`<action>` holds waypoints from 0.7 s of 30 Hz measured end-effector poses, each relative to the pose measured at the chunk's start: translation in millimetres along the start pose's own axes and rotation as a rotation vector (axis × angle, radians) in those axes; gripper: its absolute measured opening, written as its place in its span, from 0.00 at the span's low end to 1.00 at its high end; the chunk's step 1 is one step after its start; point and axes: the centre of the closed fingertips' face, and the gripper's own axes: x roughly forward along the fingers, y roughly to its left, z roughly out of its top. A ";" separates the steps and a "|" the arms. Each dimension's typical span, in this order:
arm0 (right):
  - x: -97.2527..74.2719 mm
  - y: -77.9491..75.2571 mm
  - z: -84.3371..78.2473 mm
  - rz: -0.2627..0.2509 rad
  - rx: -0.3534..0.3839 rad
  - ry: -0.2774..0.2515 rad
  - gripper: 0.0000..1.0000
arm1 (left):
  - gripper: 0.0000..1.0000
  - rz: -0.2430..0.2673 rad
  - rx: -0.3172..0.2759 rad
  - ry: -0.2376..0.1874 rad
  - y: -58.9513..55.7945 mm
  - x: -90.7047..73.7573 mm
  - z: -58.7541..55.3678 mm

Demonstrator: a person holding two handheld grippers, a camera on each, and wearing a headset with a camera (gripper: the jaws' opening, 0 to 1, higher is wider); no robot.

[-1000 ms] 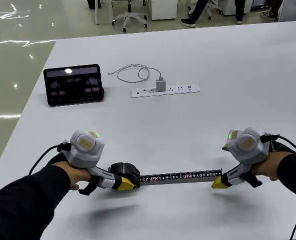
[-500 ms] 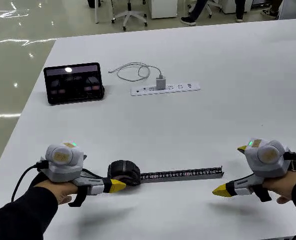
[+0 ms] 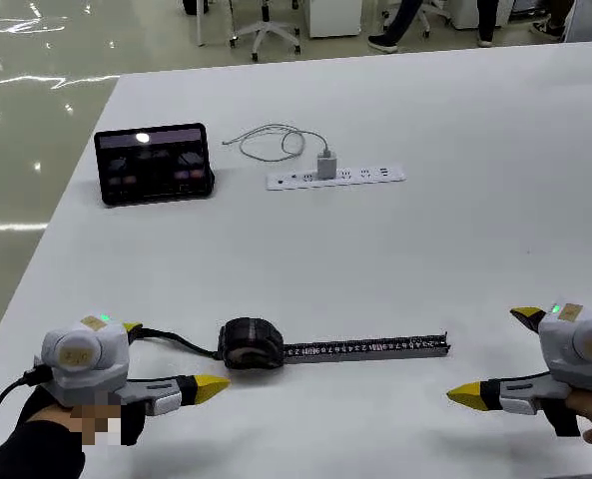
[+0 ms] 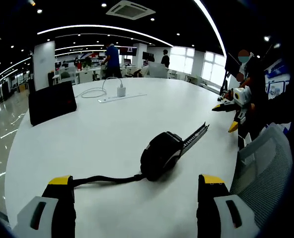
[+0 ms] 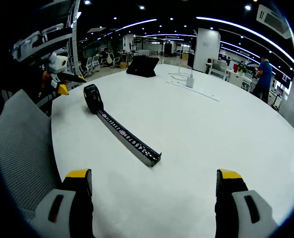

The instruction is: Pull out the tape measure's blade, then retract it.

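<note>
The black tape measure lies on the white table, its blade pulled out to the right and flat on the surface. A black wrist strap trails left from the case. My left gripper stands open, down and left of the case, touching nothing. In the left gripper view the case lies ahead of the open left gripper. My right gripper is open, apart from the blade's hook end. The blade's tip lies just ahead of the open right gripper.
A black tablet stands at the far left of the table. A white power strip with a charger and coiled cable lies behind the tape. The table's left edge drops to glossy floor. A grey mesh chair is near the front edge.
My left gripper let go of the case and my right gripper let go of the blade's end. Both opened and drew back towards me. The tape stays extended on the table.
</note>
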 end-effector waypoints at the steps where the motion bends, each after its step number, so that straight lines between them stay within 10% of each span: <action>1: -2.9 1.6 -0.7 -0.005 -0.004 0.001 1.00 | 1.00 -0.002 0.001 0.005 -1.1 -2.4 -1.9; 21: -48.3 24.5 -30.6 -0.017 0.012 -0.012 1.00 | 1.00 0.008 0.003 -0.006 -6.1 -52.3 -30.9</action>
